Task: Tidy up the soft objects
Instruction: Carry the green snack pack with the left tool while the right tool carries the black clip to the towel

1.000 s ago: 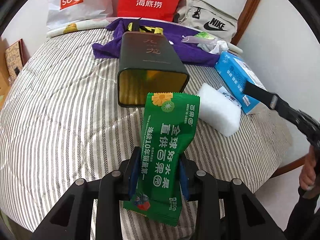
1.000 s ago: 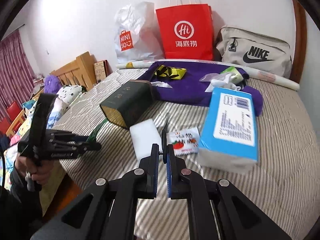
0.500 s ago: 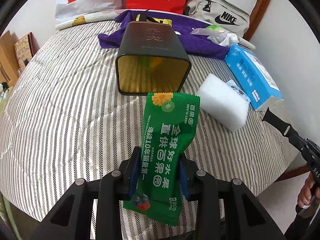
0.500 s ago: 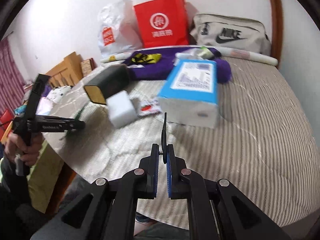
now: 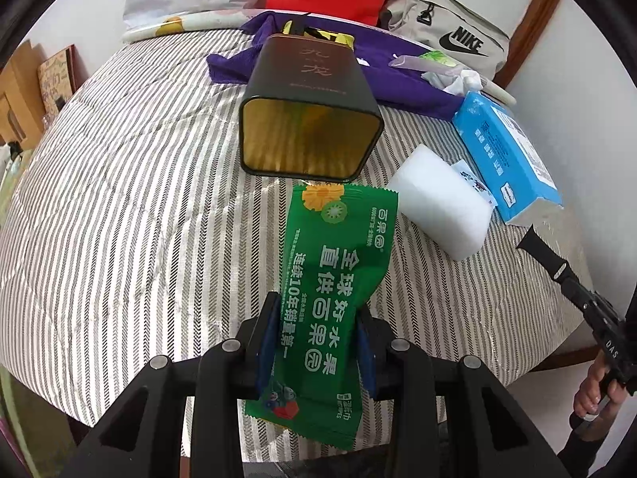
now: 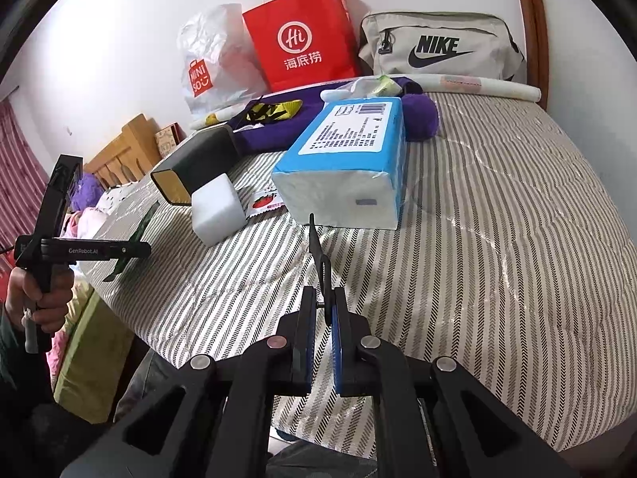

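Observation:
My left gripper (image 5: 318, 306) is shut on a green wet-wipe packet (image 5: 338, 263), held above the striped bed cover (image 5: 119, 199). Just beyond the packet's far end, a dark tin box (image 5: 310, 119) lies on its side with its gold mouth facing me. A white foam block (image 5: 438, 207), a small red-printed sachet (image 6: 266, 201) and a blue tissue pack (image 6: 346, 159) lie to the right of it. My right gripper (image 6: 323, 302) is shut on a thin black strip (image 6: 318, 251) that points at the tissue pack's near end from the bed's edge.
A purple cloth (image 5: 398, 79) with small items on it lies behind the tin. A red paper bag (image 6: 302, 40), a white plastic bag (image 6: 211, 63) and a grey Nike bag (image 6: 438, 47) stand against the wall. A wooden headboard (image 6: 119, 151) stands at the left.
My right gripper drew back and down from beside the foam block and sachet to the bed's edge, now facing the tissue pack. The left gripper kept its place, rolling slightly with the packet.

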